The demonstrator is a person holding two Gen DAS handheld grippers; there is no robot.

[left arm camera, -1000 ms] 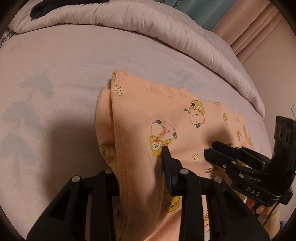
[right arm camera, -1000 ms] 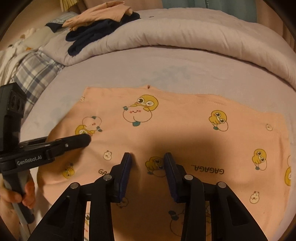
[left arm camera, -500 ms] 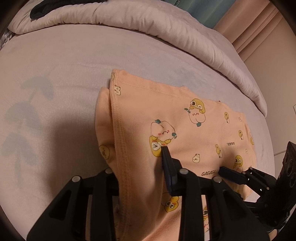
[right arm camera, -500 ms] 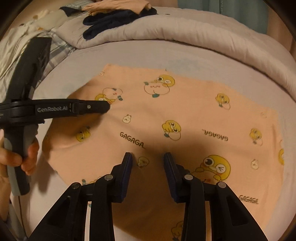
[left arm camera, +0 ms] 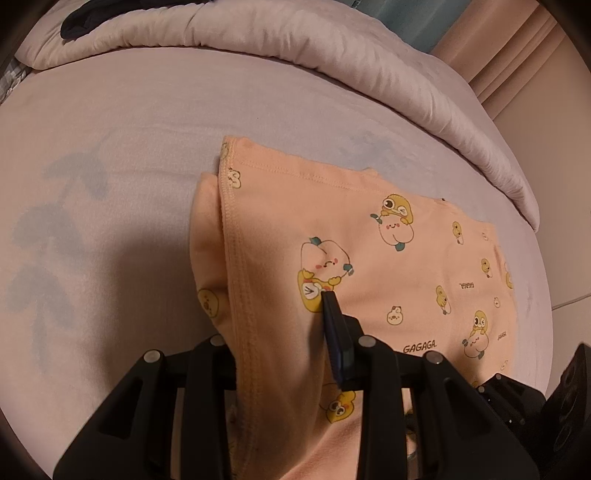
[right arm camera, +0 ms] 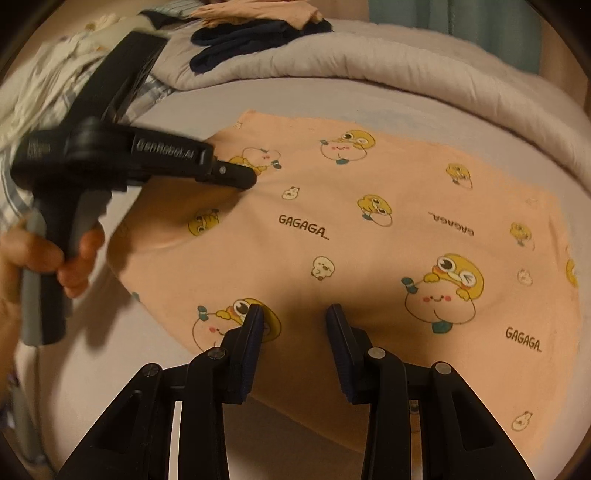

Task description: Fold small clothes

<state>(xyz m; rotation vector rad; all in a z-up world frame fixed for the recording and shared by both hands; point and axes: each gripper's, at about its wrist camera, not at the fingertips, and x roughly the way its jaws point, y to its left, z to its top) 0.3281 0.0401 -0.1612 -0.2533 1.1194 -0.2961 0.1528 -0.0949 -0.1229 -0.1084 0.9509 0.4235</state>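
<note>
My left gripper (left arm camera: 280, 325) pinches the stitched hem of the peach cartoon-print garment (right arm camera: 369, 236), lifting that edge off the lilac bedsheet (left arm camera: 129, 147); my right gripper (right arm camera: 293, 314) hangs spread above the flat cloth; bare sheet lies leftward; a puffy duvet (left arm camera: 295, 40) borders beyond.

This is a home bedroom. A bed covered by a pale lilac sheet (left arm camera: 155, 122) with faint leaf prints fills both views, and a rolled duvet (right arm camera: 406, 62) runs along the top. Loose clothes (right arm camera: 258, 29) are piled on it at upper centre of the right wrist view. Curtains (left arm camera: 517, 48), probably pink and teal, hang at upper right.
</note>
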